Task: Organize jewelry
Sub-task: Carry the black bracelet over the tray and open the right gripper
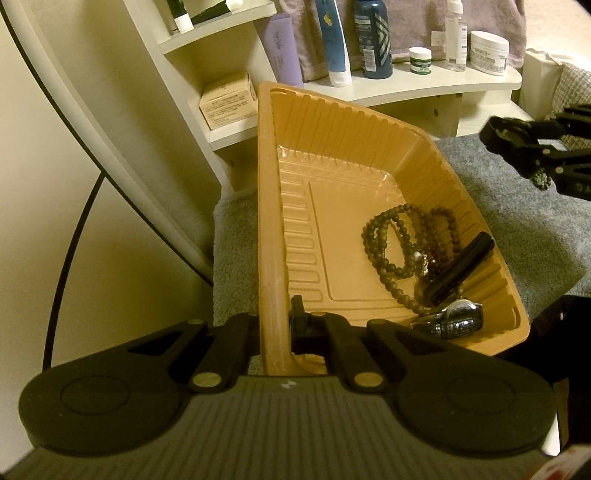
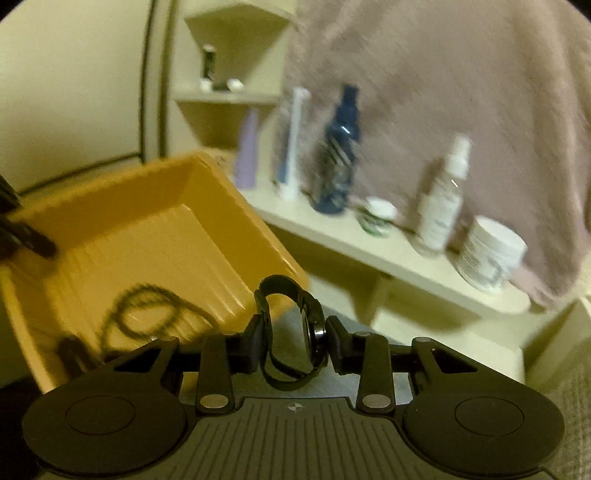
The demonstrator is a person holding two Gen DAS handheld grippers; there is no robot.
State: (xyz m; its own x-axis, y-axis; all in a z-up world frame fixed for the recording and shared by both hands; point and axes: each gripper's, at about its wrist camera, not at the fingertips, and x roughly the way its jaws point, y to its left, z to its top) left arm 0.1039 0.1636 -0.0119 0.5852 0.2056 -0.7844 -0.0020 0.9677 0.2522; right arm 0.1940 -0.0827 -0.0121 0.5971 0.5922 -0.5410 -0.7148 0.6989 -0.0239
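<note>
The left tongs (image 1: 275,328) are clenched on the near left wall of the orange tray (image 1: 269,206), one pad outside the rim and one inside, and the tray sits tilted over a grey towel (image 1: 509,206) that covers the surface. The right tongs (image 2: 293,334) are clenched on a black wristwatch (image 2: 314,328), its round case pressed against the right pad and its strap looped up and down between the two pads; they hold it just outside the tray's right wall, above the grey towel. In the left wrist view the right tongs (image 1: 535,155) appear at the far right edge, off the tray's far right corner, with something small and beaded between the tips that is too blurred to name. Inside the tray, gathered toward its near right corner, lie strands of brown wooden beads (image 1: 391,243), a black cylinder (image 1: 458,269) resting across them, and a silver metal watch (image 1: 454,319) closest to the near wall. The tray's far half shows only its ribbed floor. Behind the tray a cream shelf (image 1: 424,83) carries a lavender tube (image 1: 282,48), a blue and white tube (image 1: 332,40), a dark blue bottle (image 1: 373,37), a small green jar (image 1: 420,60), a clear spray bottle (image 1: 454,33) and a white jar (image 1: 488,51), with a pinkish towel (image 2: 461,92) hanging behind them. A small cardboard box (image 1: 227,99) sits on a lower shelf at left.
</note>
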